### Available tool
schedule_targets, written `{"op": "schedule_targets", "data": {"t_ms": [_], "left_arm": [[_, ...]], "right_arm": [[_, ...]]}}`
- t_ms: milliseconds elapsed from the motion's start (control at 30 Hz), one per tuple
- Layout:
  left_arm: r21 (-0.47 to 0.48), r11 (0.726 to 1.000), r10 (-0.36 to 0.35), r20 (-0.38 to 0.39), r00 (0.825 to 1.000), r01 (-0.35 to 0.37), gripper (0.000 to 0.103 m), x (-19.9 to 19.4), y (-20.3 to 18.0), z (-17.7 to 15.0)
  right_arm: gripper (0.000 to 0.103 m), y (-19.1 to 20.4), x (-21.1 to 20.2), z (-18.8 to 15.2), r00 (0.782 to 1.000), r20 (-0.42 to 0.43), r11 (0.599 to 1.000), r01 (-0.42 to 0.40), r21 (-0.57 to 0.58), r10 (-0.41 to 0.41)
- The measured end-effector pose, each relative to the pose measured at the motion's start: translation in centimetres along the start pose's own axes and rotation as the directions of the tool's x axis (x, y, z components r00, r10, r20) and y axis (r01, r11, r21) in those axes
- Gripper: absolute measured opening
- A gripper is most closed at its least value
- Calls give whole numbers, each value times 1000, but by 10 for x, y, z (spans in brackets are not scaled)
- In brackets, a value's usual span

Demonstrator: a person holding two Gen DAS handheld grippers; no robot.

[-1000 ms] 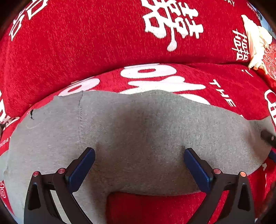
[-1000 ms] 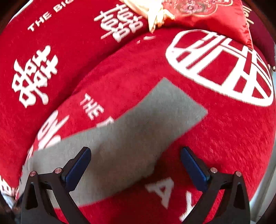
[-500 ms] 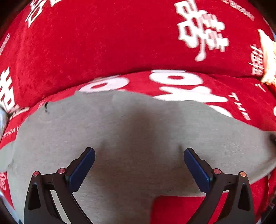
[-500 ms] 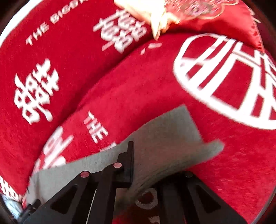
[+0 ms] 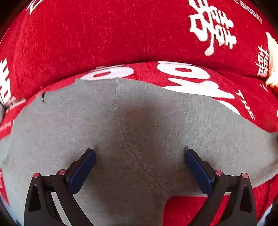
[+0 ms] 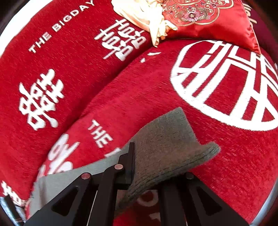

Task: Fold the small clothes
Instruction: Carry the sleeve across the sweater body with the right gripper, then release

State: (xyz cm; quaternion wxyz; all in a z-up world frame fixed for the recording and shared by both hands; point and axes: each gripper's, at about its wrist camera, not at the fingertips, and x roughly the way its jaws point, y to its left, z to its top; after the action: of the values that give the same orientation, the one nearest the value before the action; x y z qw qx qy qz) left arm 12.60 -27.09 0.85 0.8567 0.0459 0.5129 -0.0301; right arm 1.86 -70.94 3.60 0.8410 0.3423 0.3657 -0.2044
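Observation:
A grey knit sock [image 5: 135, 125] lies flat across the red seat cushion [image 5: 182, 210], filling most of the left wrist view. My left gripper [image 5: 139, 157] hovers over its middle, open wide, blue pads apart with nothing pinched. In the right wrist view the sock's ribbed cuff end [image 6: 166, 147] is lifted off the cushion and curls upward. My right gripper [image 6: 137, 166] is shut on that cuff end, and the cloth drapes over and hides the right finger.
The sofa is covered in red cloth with white characters and lettering; its backrest [image 5: 121, 34] rises behind the seat. A red embroidered satin pillow [image 6: 205, 19] and a cream cloth [image 6: 147, 15] lie at the far corner of the seat.
The right gripper went from wide open over the sock's end to shut on it and has lifted the cuff. The left gripper slid sideways along the sock and stayed open.

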Motion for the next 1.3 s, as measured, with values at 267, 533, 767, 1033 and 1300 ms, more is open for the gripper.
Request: {"op": "schedule_targets", "data": {"t_ms": [267,533,767,1033,1300], "left_arm": [[65,997,40,72,997,-44,103,-36,44,-18],[63,995,80,54,995,-84,103,-55,134,-43],[-64,997,39,41,998,-36,103,-52,225,-68],[-176,984,45,67,997,-33,103,-40,302,-86],[-279,953,-90,116,989,120,103,-50,333,-93]], "right_arm": [[5,12,-7,-6,997,-29,997,-74,-8,74],[5,39,-19,-25,987,-48,988,-153,33,154],[5,111,-30,-47,983,-81,986,-168,-7,167],[5,203,-38,-90,981,-106,985,-166,-50,160],[5,292,-41,-127,985,-87,981,-159,-107,150]]}}
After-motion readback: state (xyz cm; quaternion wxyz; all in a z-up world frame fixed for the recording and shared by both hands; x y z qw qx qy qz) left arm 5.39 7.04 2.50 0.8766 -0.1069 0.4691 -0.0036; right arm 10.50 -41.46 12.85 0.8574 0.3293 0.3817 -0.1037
